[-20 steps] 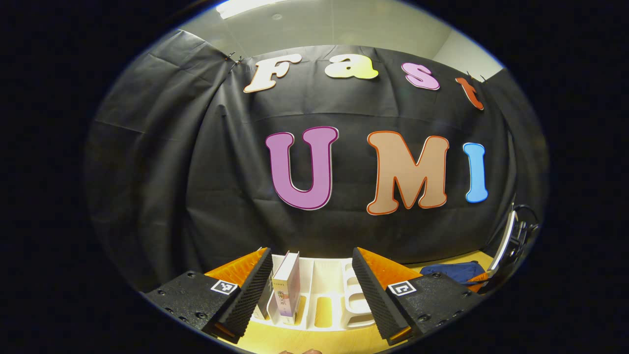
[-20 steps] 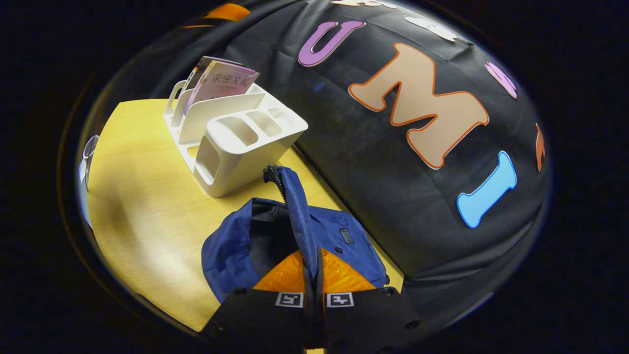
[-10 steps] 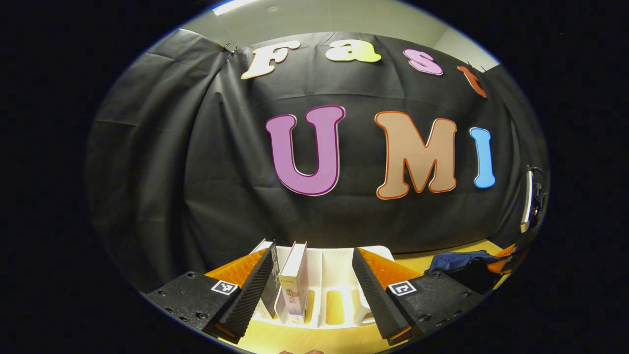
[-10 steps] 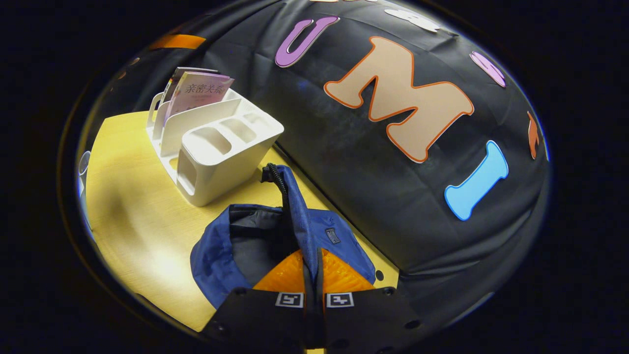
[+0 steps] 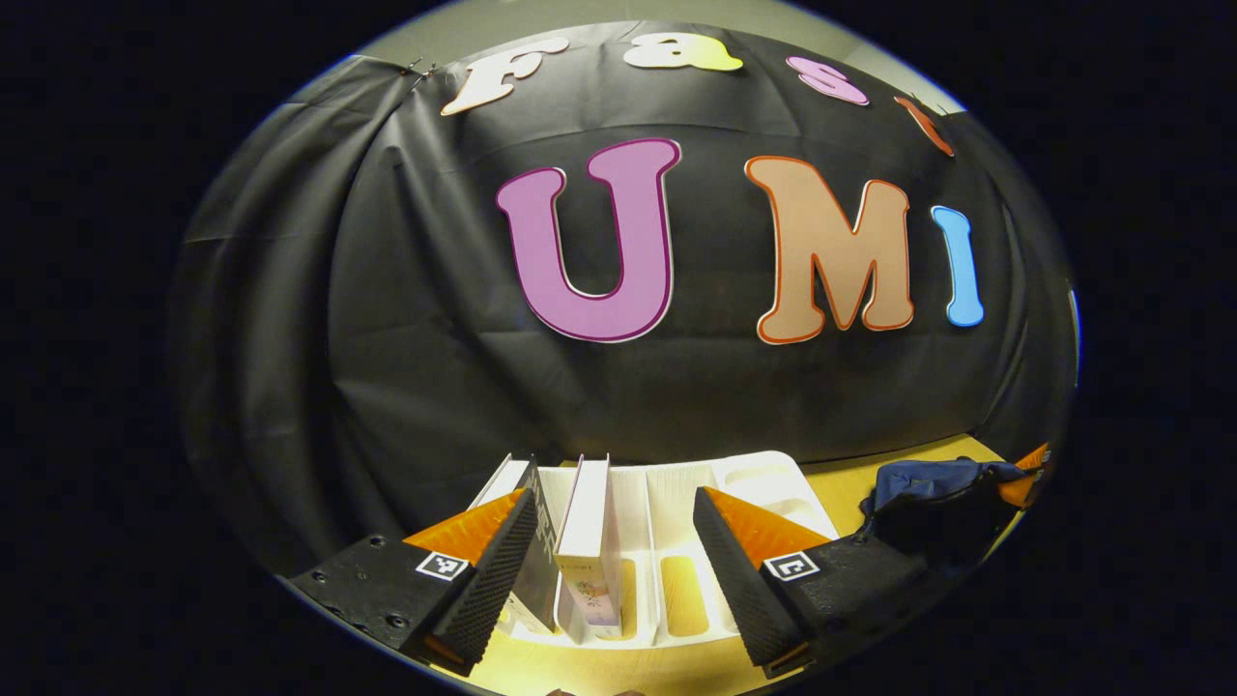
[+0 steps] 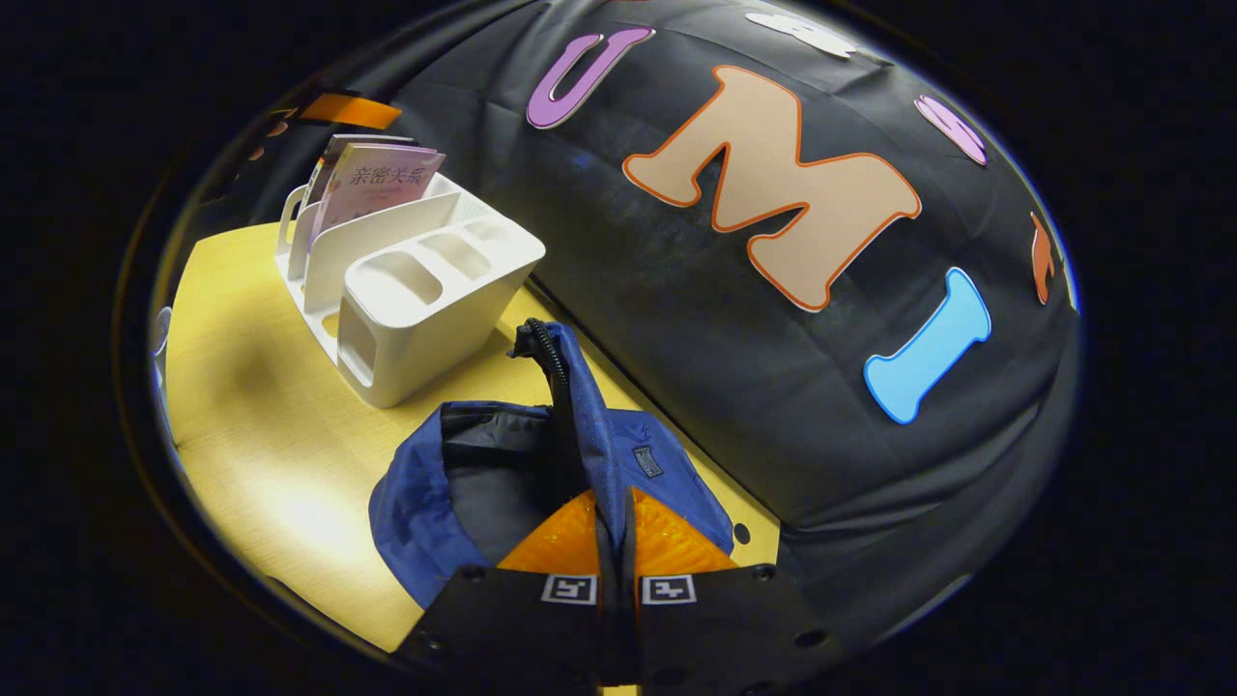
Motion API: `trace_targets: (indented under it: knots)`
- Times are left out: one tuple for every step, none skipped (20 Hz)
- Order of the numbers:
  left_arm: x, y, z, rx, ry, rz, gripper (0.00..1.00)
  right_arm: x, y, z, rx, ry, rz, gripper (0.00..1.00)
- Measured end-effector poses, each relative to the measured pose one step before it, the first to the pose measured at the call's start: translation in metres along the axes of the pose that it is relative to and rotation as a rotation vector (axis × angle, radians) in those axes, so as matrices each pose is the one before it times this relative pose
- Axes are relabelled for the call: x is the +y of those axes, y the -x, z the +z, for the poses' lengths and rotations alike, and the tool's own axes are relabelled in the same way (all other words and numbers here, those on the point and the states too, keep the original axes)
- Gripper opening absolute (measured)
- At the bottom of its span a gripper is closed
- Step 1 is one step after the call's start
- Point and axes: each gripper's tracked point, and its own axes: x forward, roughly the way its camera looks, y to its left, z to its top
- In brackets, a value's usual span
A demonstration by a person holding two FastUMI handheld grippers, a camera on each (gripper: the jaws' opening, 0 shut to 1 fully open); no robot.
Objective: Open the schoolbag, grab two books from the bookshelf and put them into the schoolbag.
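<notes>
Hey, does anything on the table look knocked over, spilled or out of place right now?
Nothing stands out. The two books stand in the white bookshelf, leaning slightly. The blue schoolbag lies open on the table, its flap pinched up by the right gripper. The left gripper is open at the books.

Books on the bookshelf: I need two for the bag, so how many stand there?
2. One book stands upright in a left slot of the white bookshelf; the other book leans beside it, partly behind the left tongs. None hidden, as far as shows.
</notes>
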Motion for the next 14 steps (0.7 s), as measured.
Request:
trace_targets:
  knots:
    - [0.00333,-0.0065,-0.0036,0.0192,-0.00764,0.00057,0.94,-0.00093,0.00058,0.00005,0.00117,-0.00172,-0.00527,0.02]
    - [0.0027,-0.00704,-0.00375,0.02076,-0.00766,-0.00094,0.93,-0.00024,-0.0001,-0.00065,0.00224,-0.00042,-0.00367,0.02]
    - [0.00267,-0.0065,-0.00315,0.02541,-0.00911,-0.00132,0.93,-0.00028,0.00002,-0.00066,0.00147,0.00093,-0.00384,0.02]
    - [0.00245,-0.00652,-0.00346,0.02627,-0.00886,-0.00048,0.93,0.00015,0.00037,-0.00086,0.00161,0.0024,-0.00411,0.02]
    - [0.00225,-0.00585,-0.00601,0.02467,-0.00749,-0.00144,0.93,0.00055,0.00006,0.00018,0.00149,0.00082,-0.00064,0.02]
    - [0.0013,-0.00627,-0.00468,0.0252,-0.00984,-0.00528,0.93,0.00153,-0.00012,-0.00034,0.00121,0.00177,-0.00224,0.02]
    - [0.00036,-0.0044,-0.00434,0.02055,-0.01057,-0.00438,0.93,0.00032,0.00025,-0.00039,0.00138,0.00255,-0.00168,0.02]
    - [0.00038,-0.00537,-0.0019,0.01463,-0.00836,-0.00511,0.93,0.00094,-0.00068,-0.00101,0.00214,0.00101,-0.00035,0.02]
    - [-0.00016,-0.00511,-0.00173,0.01479,-0.00386,-0.00498,0.93,0.00025,-0.00003,-0.00013,0.00147,0.00137,-0.0016,0.02]
    - [-0.00123,-0.00401,-0.00271,0.0224,0.00107,-0.00904,0.93,0.00062,-0.00026,-0.00023,0.00156,-0.00001,-0.00045,0.02]
    - [-0.00022,-0.00501,-0.0027,0.01955,0.00602,-0.00737,0.93,0.00035,0.00013,0.00029,0.00148,-0.00008,-0.0017,0.03]
    - [-0.00004,-0.00531,-0.00295,0.02068,0.0071,-0.0091,0.93,0.00028,-0.00043,-0.00072,0.00167,0.0002,-0.0009,0.03]
    - [-0.0007,-0.00403,-0.00408,0.02308,0.00523,-0.01128,0.91,0.00025,0.0002,-0.00013,0.00174,0.00047,-0.00033,0.03]
    - [-0.00169,-0.00439,-0.00291,0.02969,0.00244,-0.0088,0.91,0.00081,-0.00036,-0.00109,0.00206,0.00028,-0.00013,0.03]
